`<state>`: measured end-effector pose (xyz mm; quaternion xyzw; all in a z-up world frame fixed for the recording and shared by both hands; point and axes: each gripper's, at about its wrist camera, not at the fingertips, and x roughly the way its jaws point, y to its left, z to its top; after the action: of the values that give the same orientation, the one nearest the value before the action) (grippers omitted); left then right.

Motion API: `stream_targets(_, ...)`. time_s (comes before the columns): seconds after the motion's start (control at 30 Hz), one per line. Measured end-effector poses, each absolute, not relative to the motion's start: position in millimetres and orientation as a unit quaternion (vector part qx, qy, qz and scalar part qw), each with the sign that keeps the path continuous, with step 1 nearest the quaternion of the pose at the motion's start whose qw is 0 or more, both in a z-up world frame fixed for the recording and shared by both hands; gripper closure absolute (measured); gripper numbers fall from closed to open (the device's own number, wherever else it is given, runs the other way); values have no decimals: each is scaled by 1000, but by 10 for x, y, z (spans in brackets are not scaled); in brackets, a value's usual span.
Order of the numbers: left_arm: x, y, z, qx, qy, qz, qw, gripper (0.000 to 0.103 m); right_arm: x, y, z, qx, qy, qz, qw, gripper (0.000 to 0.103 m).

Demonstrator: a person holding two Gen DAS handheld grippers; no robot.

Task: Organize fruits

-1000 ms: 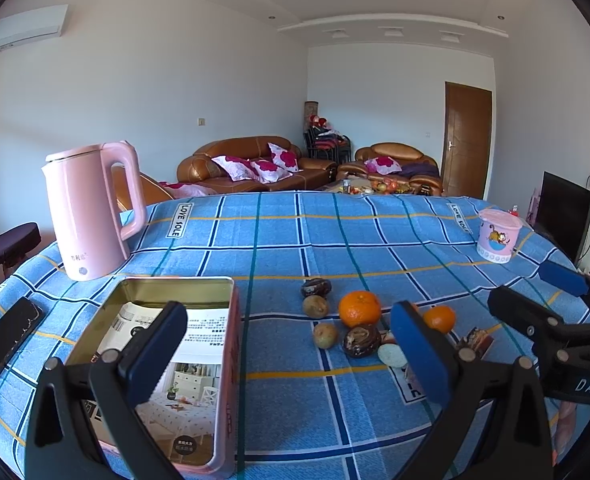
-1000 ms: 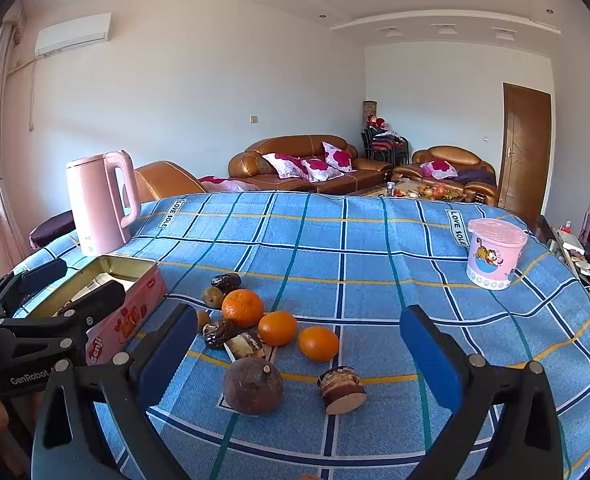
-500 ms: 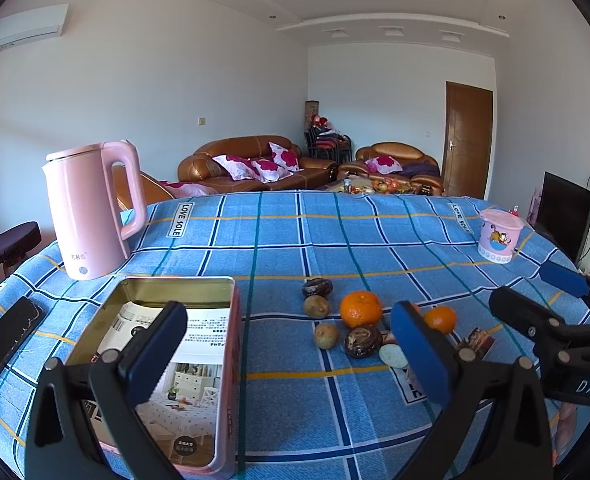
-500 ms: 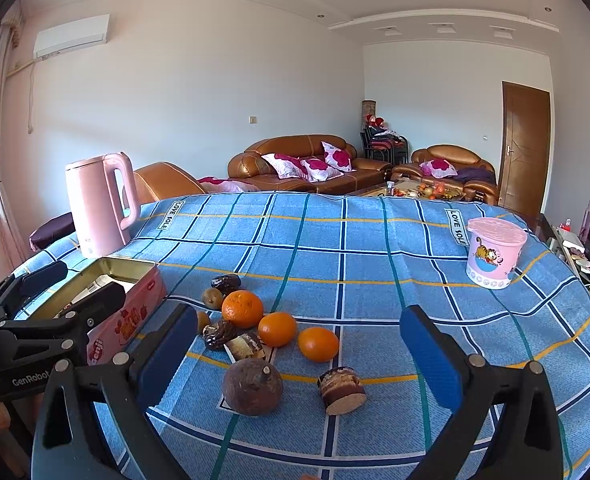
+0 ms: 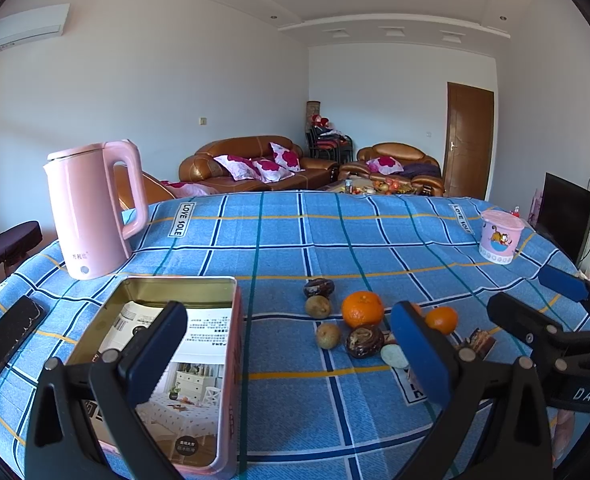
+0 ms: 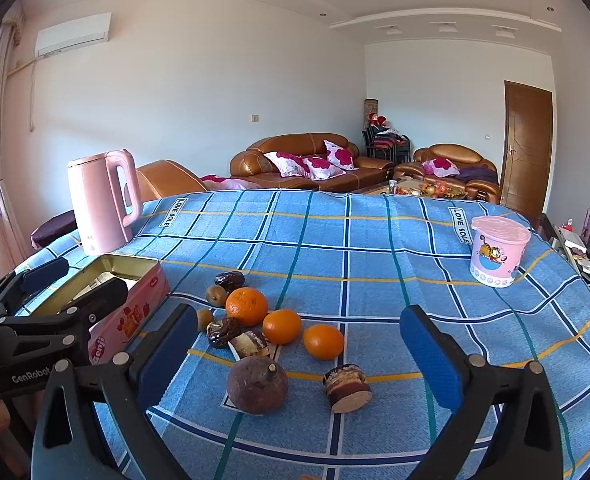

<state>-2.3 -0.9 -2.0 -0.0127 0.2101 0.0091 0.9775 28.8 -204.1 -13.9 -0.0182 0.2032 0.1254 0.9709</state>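
Note:
Several fruits lie in a cluster on the blue checked tablecloth: three oranges (image 6: 247,306), small brown kiwis (image 5: 327,335), dark dates (image 5: 319,287), a dark round fruit (image 6: 257,384) and a cut brown piece (image 6: 347,387). An open pink tin (image 5: 163,356) with printed paper inside lies to their left. My left gripper (image 5: 291,352) is open and empty, above the tin's right edge. My right gripper (image 6: 301,354) is open and empty, with the dark round fruit and cut piece between its jaws, apart from them.
A pink kettle (image 5: 91,210) stands at the back left. A pink lidded cup (image 6: 497,250) stands at the back right. A black phone (image 5: 9,334) lies at the left edge. Sofas stand beyond the table.

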Motion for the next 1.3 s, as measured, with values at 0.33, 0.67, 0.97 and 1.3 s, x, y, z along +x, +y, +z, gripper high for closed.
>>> stream_targets(0.33, -23, 0, -45, -12, 212, 9, 977, 0, 274, -2032, -174, -17, 205, 126, 971, 1)
stream_targets(0.67, 42, -75, -163, -15, 227, 3, 974, 0, 316, -2179, -256, -14, 212, 114, 971, 1)
stream_targets(0.97, 123, -497, -335, 0, 261, -52, 964, 2, 400, -2571, -474, 4, 232, 69, 970, 1)
stream_targets(1.3, 256, -963, -468, 19, 298, -103, 949, 13, 458, -2886, -631, 37, 245, 38, 968, 1)
